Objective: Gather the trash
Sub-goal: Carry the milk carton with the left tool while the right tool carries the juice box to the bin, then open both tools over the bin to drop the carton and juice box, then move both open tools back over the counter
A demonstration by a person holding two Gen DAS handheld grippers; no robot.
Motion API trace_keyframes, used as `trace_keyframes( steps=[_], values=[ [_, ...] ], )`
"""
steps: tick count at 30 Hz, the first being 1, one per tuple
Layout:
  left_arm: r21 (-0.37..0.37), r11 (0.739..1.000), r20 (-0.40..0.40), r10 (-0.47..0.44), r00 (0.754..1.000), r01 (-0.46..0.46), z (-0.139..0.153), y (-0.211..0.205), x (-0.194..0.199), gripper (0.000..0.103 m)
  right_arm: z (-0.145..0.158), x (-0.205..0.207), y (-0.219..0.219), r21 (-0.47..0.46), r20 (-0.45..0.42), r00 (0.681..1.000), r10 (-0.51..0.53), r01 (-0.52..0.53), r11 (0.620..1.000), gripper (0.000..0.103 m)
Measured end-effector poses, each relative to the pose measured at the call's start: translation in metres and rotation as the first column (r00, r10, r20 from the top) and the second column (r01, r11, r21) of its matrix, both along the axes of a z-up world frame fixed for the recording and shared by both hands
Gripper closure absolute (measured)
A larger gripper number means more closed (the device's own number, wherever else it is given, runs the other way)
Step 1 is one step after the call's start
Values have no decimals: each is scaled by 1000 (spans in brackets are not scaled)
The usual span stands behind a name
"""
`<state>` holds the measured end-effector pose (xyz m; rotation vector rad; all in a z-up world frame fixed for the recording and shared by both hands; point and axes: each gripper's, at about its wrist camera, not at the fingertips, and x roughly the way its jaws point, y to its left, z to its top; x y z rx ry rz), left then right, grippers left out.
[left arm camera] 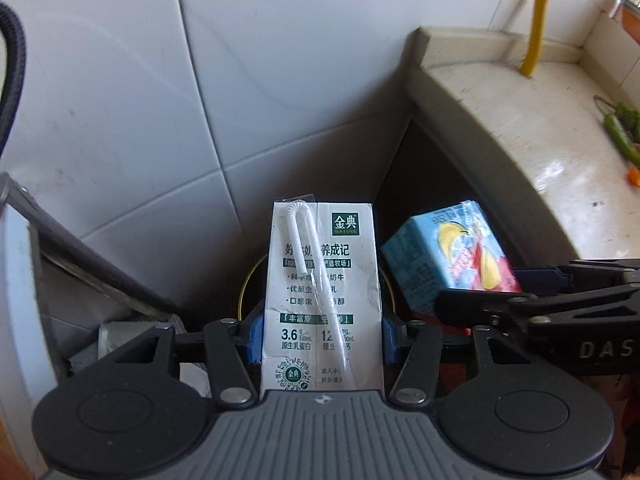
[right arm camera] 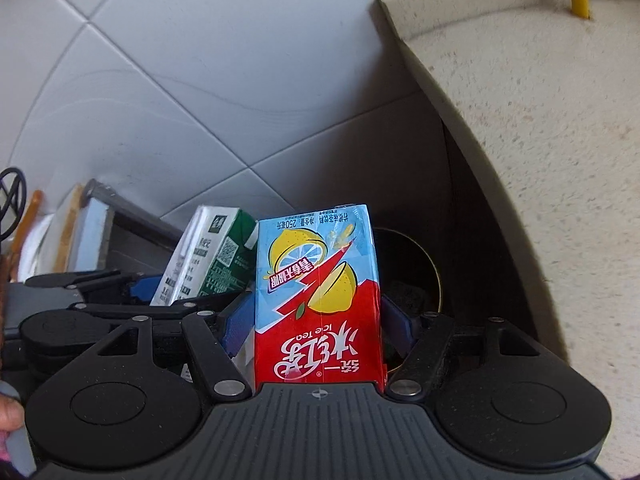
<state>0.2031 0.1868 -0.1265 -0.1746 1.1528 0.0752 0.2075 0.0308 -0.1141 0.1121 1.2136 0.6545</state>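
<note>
A white milk carton (left arm camera: 320, 300) with a wrapped straw taped to its face stands upright between the blue pads (left arm camera: 251, 340) of my left gripper (left arm camera: 322, 336), which is shut on it. Its green side, the milk carton (right arm camera: 212, 256), also shows in the right wrist view, leaning left of my right gripper. A blue and red ice tea carton (right arm camera: 320, 300) sits upside down in my right gripper (right arm camera: 318, 320), shut on it. That ice tea carton (left arm camera: 452, 256) shows on the right in the left wrist view. Both cartons hang over a dark bin with a yellow rim (right arm camera: 438, 280).
A beige stone countertop (left arm camera: 540, 140) curves along the right, with a yellow hose (left arm camera: 540, 20) and green peppers (left arm camera: 620, 136) on it. A white tiled wall (left arm camera: 200, 80) stands close behind the bin. A metal frame (left arm camera: 80, 256) leans at the left.
</note>
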Motion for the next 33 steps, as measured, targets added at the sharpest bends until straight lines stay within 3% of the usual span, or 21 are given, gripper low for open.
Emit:
trace_keyframes(
  steps=[7,12,17,20,26,33],
  values=[
    [-32,999,-54,25,998,-27,-28,11,22,53,-35,21,-1,-1,-82,992,-92,92,996,27],
    [-52,998,-52,18,998,-20,-29,17,25,52,-38,17,-6,-4,-90,989,-118,118,993,27],
    [-55,998,-27,9,1000,-10,-14,17,22,51,-16,9,-16,28,-70,991,-115,117,993,26],
    [-62,998,5,3,1000,-2,0,14,18,45,4,4,-30,68,-52,991,-121,125,990,24],
    [-13,998,59,-58,997,59,25,-13,15,43,36,-5,-51,71,25,993,-116,114,991,23],
    [11,993,108,-120,987,120,49,-48,8,43,73,-22,-87,141,101,985,-137,122,983,22]
  ],
)
